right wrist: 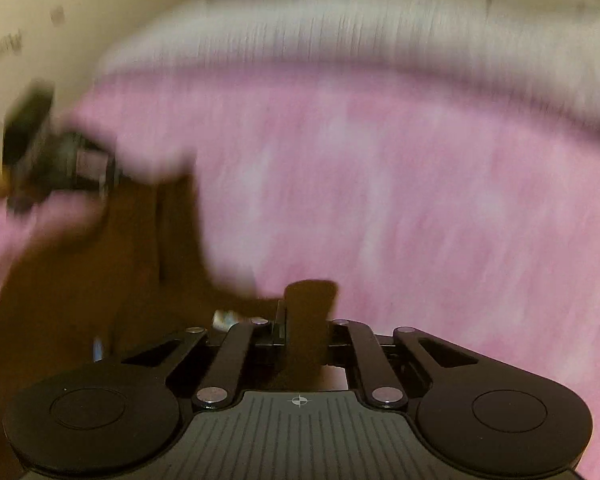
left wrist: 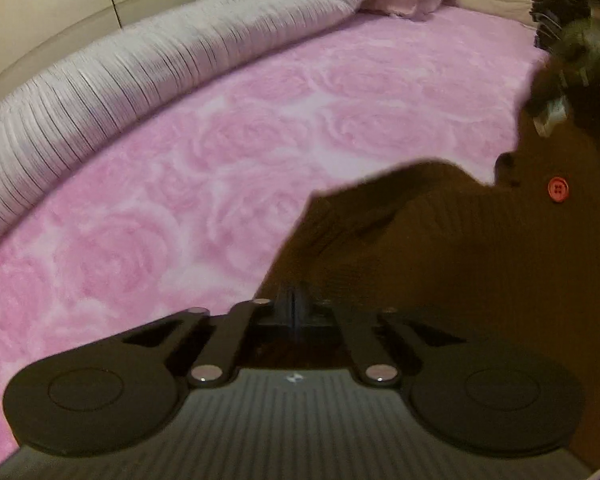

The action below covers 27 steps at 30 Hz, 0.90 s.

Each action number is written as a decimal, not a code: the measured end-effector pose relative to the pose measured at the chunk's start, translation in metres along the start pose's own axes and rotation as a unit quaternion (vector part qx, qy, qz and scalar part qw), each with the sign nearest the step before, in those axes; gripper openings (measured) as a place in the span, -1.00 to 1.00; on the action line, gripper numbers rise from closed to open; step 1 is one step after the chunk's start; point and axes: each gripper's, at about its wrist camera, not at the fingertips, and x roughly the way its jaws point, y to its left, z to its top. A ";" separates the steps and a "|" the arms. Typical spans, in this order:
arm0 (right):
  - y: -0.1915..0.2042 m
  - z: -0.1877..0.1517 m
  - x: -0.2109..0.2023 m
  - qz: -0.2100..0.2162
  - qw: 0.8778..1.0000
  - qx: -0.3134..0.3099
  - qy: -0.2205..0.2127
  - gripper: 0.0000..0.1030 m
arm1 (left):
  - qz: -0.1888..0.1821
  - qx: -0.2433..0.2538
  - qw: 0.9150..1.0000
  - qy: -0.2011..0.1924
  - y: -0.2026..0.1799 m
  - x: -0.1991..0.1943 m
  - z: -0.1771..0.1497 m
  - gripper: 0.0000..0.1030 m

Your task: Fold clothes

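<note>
Both grippers pinch the brown garment [left wrist: 460,260] on the pink bedspread [left wrist: 220,140].
Your left gripper [left wrist: 294,300] and right gripper [right wrist: 290,320] are pressed together on its near edge; lift unevenly and thin fabric may slip free.

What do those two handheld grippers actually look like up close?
Both look alike: the left gripper and right gripper are glossy black, with two round discs, slanted link bars with silver rivets, and a grey ribbed plate bearing a small crosshair mark. No cables or sleeves show.
</note>
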 end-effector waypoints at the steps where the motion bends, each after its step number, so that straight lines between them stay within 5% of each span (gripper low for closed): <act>1: -0.001 0.007 -0.007 -0.009 0.998 -0.001 -0.057 -0.87 | 0.020 -0.005 1.000 -0.015 0.002 -0.004 0.004 -1.00; 2: -0.004 0.010 -0.011 -0.013 0.995 0.010 -0.101 -0.86 | 0.030 -0.015 0.999 -0.023 0.006 -0.006 0.006 -1.00; 5: -0.006 0.010 0.010 -0.083 0.989 0.003 -0.119 -0.60 | 0.048 -0.028 0.998 -0.027 0.012 -0.008 0.011 -0.98; 10: -0.026 -0.015 0.011 -0.120 0.985 0.097 -0.076 -0.14 | 0.030 -0.015 0.999 -0.028 -0.002 -0.021 0.012 -0.91; 14: -0.026 -0.049 -0.033 -0.112 0.981 0.150 -0.060 -0.01 | -0.013 -0.002 0.999 -0.048 -0.044 -0.045 0.020 -0.61; 22: 0.095 -0.143 -0.154 -0.046 0.997 0.053 -0.029 0.07 | -0.103 0.011 0.993 -0.061 -0.169 -0.169 -0.037 -0.15; 27: 0.166 -0.200 -0.179 -0.075 0.996 -0.045 0.013 0.12 | -0.106 -0.021 0.993 -0.039 -0.229 -0.238 -0.097 0.10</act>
